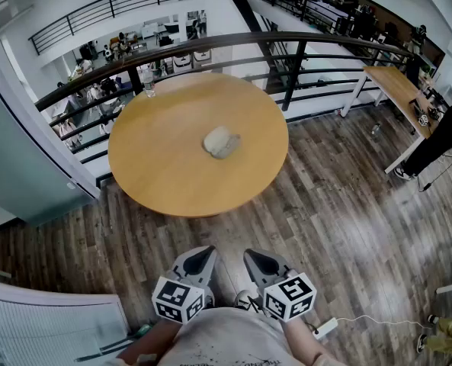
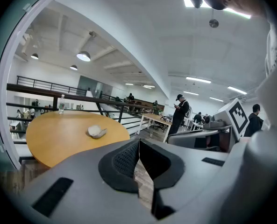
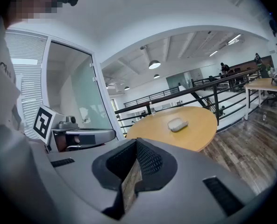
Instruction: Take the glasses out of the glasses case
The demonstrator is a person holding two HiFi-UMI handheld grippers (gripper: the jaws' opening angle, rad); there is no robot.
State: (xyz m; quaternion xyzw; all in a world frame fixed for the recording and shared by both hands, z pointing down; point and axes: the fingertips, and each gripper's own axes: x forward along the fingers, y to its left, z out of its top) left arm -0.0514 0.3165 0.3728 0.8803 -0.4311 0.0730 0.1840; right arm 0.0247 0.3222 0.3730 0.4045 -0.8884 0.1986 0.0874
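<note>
A pale grey glasses case lies closed near the middle of a round wooden table. It also shows in the left gripper view as the case on the table, and in the right gripper view as the case on the table. Both grippers are held low by the person's body, well short of the table. The left gripper and the right gripper are both shut, with nothing between their jaws. The glasses themselves are not visible.
A water bottle stands at the table's far edge by a dark railing. A long desk and a standing person are off to the right. Wood floor lies between me and the table.
</note>
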